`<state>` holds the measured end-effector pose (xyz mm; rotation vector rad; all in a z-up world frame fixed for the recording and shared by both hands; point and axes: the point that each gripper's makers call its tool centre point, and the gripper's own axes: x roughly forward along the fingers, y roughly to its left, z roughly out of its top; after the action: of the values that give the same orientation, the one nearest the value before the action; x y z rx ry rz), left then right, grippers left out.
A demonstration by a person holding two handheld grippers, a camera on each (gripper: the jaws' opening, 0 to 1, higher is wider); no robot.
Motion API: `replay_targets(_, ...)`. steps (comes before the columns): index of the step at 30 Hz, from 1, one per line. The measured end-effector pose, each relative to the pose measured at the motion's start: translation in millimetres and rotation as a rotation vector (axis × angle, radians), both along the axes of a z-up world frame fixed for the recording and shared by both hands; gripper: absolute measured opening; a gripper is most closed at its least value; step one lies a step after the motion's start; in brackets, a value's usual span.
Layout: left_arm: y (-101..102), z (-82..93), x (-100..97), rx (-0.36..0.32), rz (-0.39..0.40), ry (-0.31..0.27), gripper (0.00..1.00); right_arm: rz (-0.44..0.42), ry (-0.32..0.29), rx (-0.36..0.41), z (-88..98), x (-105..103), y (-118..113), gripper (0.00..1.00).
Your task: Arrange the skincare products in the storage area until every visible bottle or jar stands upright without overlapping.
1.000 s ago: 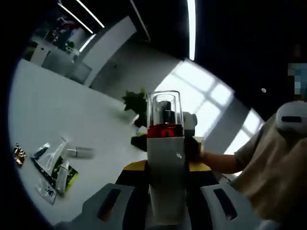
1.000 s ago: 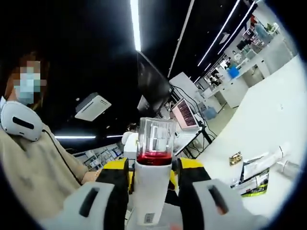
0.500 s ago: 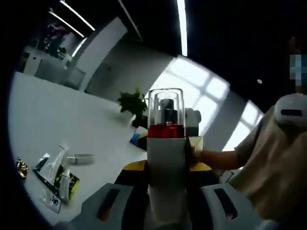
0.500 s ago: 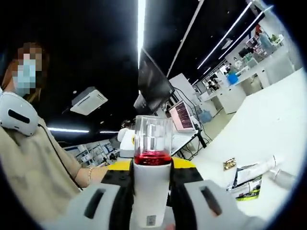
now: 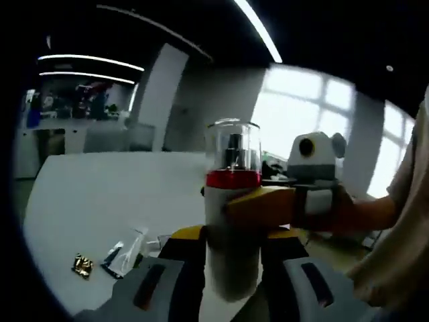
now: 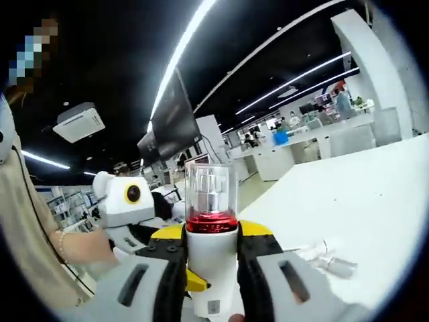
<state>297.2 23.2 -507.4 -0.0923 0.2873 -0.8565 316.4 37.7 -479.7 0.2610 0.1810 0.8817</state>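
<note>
A white pump bottle (image 5: pixel 231 228) with a red collar and clear cap stands upright, lifted above the white table (image 5: pixel 100 194), and both grippers hold it. In the left gripper view, the left gripper (image 5: pixel 231 282) has its fingers clamped on the bottle's lower body, while the right gripper's yellow fingers (image 5: pixel 261 204) press it from the right. In the right gripper view, the right gripper (image 6: pixel 211 282) clamps the same bottle (image 6: pixel 211 258). Sachets and small tubes (image 5: pixel 124 251) lie flat on the table beyond.
</note>
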Motion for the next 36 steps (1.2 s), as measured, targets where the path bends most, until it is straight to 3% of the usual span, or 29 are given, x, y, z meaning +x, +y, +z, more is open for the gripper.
replay_targets(3,-2.6,1.7,8.5,-0.002,0.113,-0.052,0.26,-0.104,-0.033,-0.036,3.6,7.0,-5.8,0.27)
replay_targets(6,-4.9,-0.1,13.0,0.030,0.156,-0.072,0.25,-0.186,-0.030,-0.027,2.4,9.7,-11.2,0.27)
replay_targets(12,-11.2,-2.2,17.2,0.107,0.201,-0.111,0.26,-0.246,-0.040,-0.027,3.2,8.4,-17.9,0.27)
replay_targets(19,-16.2,-0.3,14.2,0.055,0.100,-0.045,0.24,-0.217,-0.073,-0.050,8.2,3.1,-23.8,0.27)
replay_targets(23,-16.4,3.5,14.3,0.046,0.068,-0.042,0.24,-0.163,-0.120,-0.045,14.8,0.0,-21.5,0.27)
replay_targets(26,-18.2,6.9,11.7,-0.002,0.011,-0.017,0.24,-0.083,-0.153,-0.045,19.6,-4.8,-18.9,0.28)
replay_targets(32,-26.6,15.8,-10.2,-0.087,-0.245,0.009,0.24,0.195,-0.221,-0.063,28.8,-24.0,-15.7,0.32)
replay_targets(36,-28.8,22.2,-29.1,-0.167,-0.423,0.076,0.24,0.362,-0.190,-0.051,33.1,-38.9,-16.6,0.31)
